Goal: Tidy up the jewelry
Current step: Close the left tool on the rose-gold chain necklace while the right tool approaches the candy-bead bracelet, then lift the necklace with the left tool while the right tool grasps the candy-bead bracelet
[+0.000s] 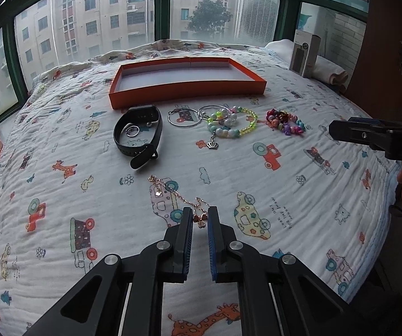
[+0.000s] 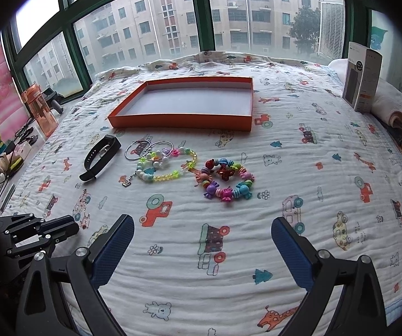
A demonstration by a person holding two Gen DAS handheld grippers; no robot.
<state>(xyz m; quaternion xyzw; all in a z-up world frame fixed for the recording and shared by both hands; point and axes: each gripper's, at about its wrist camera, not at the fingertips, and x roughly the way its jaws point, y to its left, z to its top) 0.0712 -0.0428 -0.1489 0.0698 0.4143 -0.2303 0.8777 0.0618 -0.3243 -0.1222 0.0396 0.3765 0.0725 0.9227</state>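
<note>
On the quilt (image 1: 60, 168), the left gripper (image 1: 200, 218), narrowly parted, straddles a rose-gold chain bracelet (image 1: 178, 196): light, limp, snaggable; best pinched at its charm cluster. The right gripper (image 2: 202, 232) gapes wide.

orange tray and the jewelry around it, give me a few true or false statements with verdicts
1. The orange tray holds no jewelry. True.
2. The left gripper has a gold chain between its fingers. True.
3. The right gripper is shut on the candy-bead bracelet. False: it is wide open with nothing between its fingers.
4. The black watch band lies inside the tray. False: it lies on the quilt in front of the tray.
5. Small rings sit inside the watch band's loop. True.
</note>
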